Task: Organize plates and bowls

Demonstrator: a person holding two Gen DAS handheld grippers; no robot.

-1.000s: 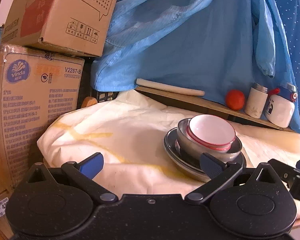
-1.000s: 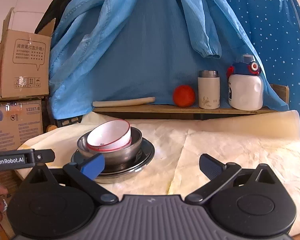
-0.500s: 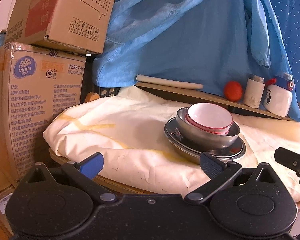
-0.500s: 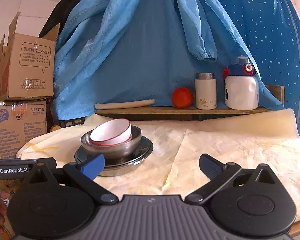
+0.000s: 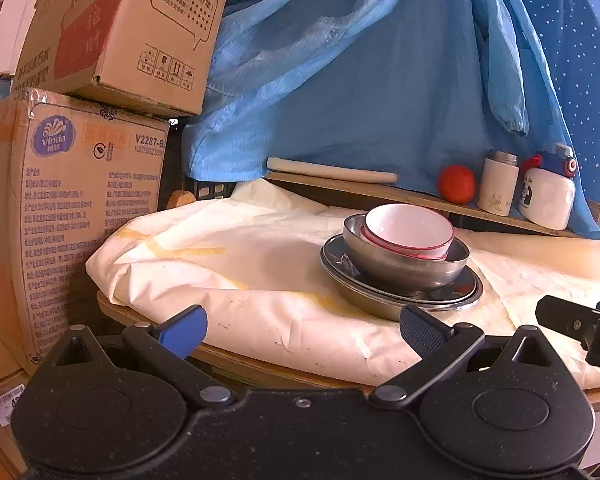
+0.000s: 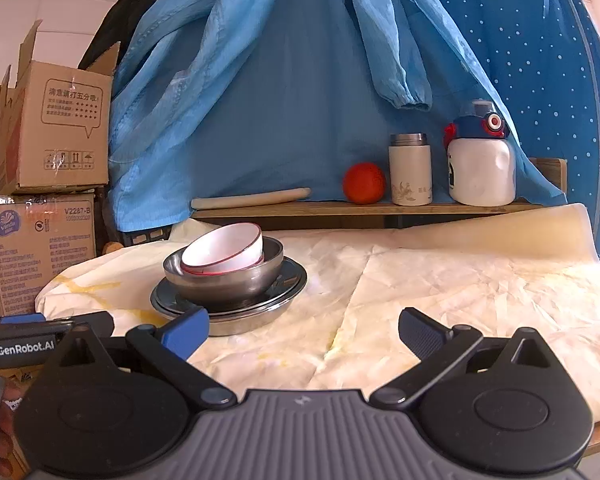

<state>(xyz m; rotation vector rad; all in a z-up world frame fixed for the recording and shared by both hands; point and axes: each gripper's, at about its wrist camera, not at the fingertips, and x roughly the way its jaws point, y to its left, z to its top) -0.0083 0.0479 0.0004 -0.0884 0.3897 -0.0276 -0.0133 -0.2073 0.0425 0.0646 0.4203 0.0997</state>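
Observation:
A stack stands on the cream-covered table (image 5: pixel 228 264): steel plates (image 5: pixel 464 294) at the bottom, a steel bowl (image 5: pixel 404 268) on them, and tilted white bowls with red rims (image 5: pixel 408 226) inside it. The same stack shows in the right wrist view: plates (image 6: pixel 288 280), steel bowl (image 6: pixel 228 280), white bowls (image 6: pixel 224 250). My left gripper (image 5: pixel 300 326) is open and empty, back from the table's front edge, left of the stack. My right gripper (image 6: pixel 304 330) is open and empty, low over the table's front, right of the stack.
Stacked cardboard boxes (image 5: pixel 72 184) stand left of the table. A wooden shelf (image 6: pixel 360 208) behind holds a rolling pin (image 6: pixel 252 199), an orange ball (image 6: pixel 364 183), a white flask (image 6: pixel 410 170) and a white-and-blue bottle (image 6: pixel 482 164). Blue cloth (image 6: pixel 300 80) hangs behind.
Both grippers have drawn back and lower from the stack; the table's front edge now shows in the left view. The stack has not moved. Both stay open.

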